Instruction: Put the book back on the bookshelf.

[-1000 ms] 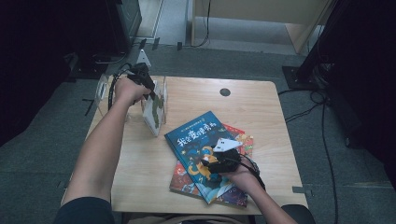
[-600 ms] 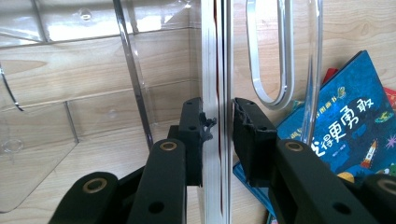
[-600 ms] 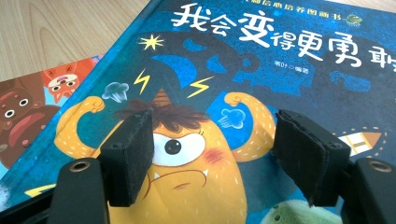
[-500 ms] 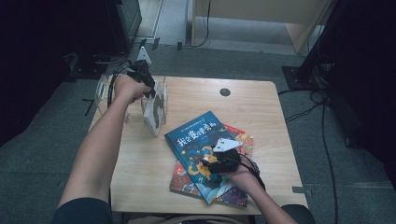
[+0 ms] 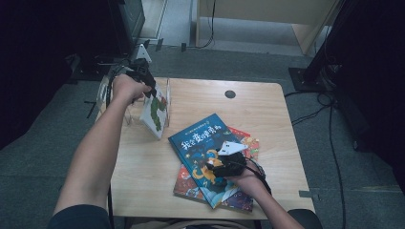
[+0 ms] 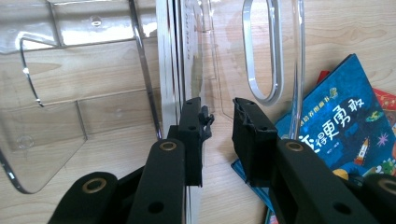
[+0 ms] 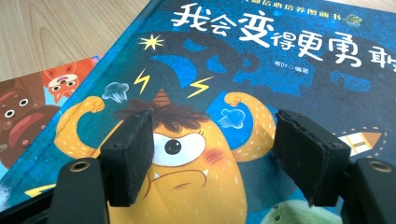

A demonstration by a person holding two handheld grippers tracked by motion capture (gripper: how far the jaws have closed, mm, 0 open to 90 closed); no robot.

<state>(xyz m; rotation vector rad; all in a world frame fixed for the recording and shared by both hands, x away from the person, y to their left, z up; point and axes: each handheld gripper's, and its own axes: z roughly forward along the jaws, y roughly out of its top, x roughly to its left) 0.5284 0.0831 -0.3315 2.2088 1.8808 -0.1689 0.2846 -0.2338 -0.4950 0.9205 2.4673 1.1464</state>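
Observation:
A thin white book with a green picture (image 5: 155,112) stands upright in a clear acrylic holder (image 5: 107,90) at the table's far left. My left gripper (image 5: 150,88) hovers at its top corner. In the left gripper view the white book's edge (image 6: 168,70) runs just left of the left jaw. That gripper (image 6: 219,109) is open by a narrow gap, with only wood and the holder's clear wall (image 6: 273,56) seen through it. My right gripper (image 5: 215,167) rests open on a blue picture book (image 5: 200,138), with the jaws (image 7: 215,135) wide apart either side of the monster's face.
The blue book (image 7: 289,70) lies slantwise on a red picture book (image 5: 243,138) near the front right of the wooden table (image 5: 267,109). A small black hole (image 5: 230,94) sits at the far middle. Cables and dark stands surround the table on the floor.
The left hand has shifted slightly toward the far left at the white book's top. The books and the right hand have stayed put.

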